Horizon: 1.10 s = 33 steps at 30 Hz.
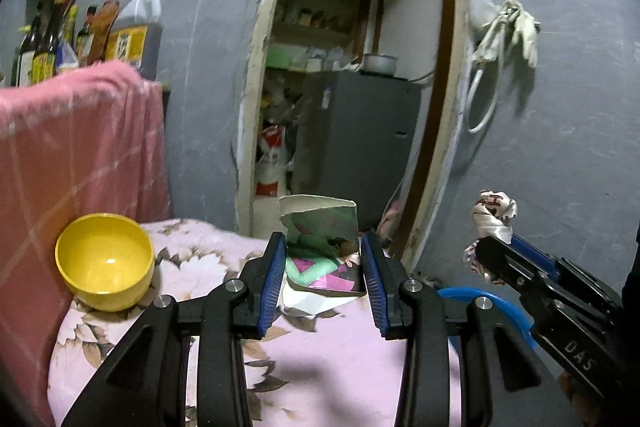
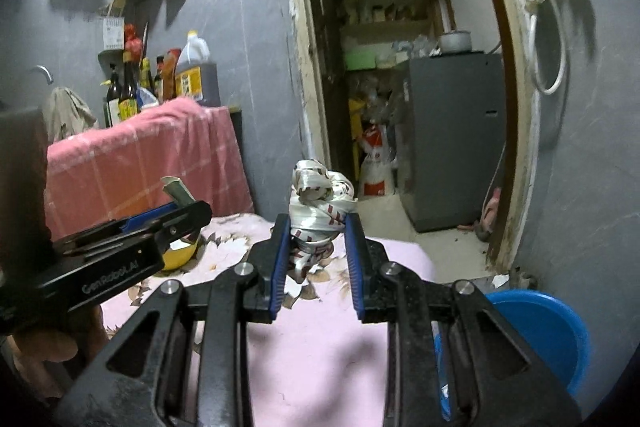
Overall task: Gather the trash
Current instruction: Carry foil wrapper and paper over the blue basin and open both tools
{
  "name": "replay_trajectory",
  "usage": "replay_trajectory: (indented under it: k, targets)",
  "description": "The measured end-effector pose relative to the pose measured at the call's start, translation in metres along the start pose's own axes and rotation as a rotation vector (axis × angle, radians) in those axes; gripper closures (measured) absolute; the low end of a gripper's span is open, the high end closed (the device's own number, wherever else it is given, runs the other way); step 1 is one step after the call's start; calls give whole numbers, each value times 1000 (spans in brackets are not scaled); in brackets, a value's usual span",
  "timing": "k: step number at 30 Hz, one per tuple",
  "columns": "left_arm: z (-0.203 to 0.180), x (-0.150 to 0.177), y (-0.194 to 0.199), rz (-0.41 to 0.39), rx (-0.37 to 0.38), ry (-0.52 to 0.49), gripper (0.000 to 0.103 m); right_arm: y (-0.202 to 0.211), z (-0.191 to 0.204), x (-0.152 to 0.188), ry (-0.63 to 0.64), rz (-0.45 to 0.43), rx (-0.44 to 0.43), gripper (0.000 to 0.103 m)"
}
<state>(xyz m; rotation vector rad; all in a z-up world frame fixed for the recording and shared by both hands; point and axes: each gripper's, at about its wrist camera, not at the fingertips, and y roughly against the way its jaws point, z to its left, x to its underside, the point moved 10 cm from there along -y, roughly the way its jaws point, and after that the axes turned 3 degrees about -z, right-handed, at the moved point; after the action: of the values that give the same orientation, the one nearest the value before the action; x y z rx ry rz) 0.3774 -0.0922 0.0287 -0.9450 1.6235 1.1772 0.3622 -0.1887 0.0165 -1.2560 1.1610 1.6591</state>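
Note:
My left gripper (image 1: 323,253) is shut on a crumpled green and pink paper carton (image 1: 320,243), held above the pink floral tablecloth (image 1: 332,367). My right gripper (image 2: 317,227) is shut on a crumpled white wrapper with red print (image 2: 318,195), held above the same cloth's far edge. In the left wrist view the right gripper (image 1: 486,259) and its wrapper (image 1: 494,217) show at the right, over a blue bin (image 1: 488,307). In the right wrist view the left gripper (image 2: 192,213) shows at the left with the carton's edge (image 2: 176,189) sticking up. The blue bin (image 2: 540,331) sits below the table's right edge.
A yellow bowl (image 1: 105,261) stands on the cloth at the left, against a pink towel-draped surface (image 1: 76,155). Sauce bottles (image 1: 52,47) and an oil jug (image 1: 138,31) stand behind. An open doorway (image 2: 400,87) shows a grey fridge (image 2: 452,135).

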Motion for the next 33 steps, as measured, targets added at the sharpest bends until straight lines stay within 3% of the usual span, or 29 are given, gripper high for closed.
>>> replay_trajectory:
  k: [9,16,22,33]
  targets:
    - [-48,-11,12,-54,54,-62,70,33,-31,-12,-19,-58,55,68]
    - [-86,-9,9,-49,101,-99,70,51,-59,-10,-40,-66,100,68]
    - [-117,4,-6,-9,151,-120,70,60,-91,3,-56,-34,152,68]
    - [-179,51,-56,138,249,-152,70,62,-159,42,-121,49,238,68]
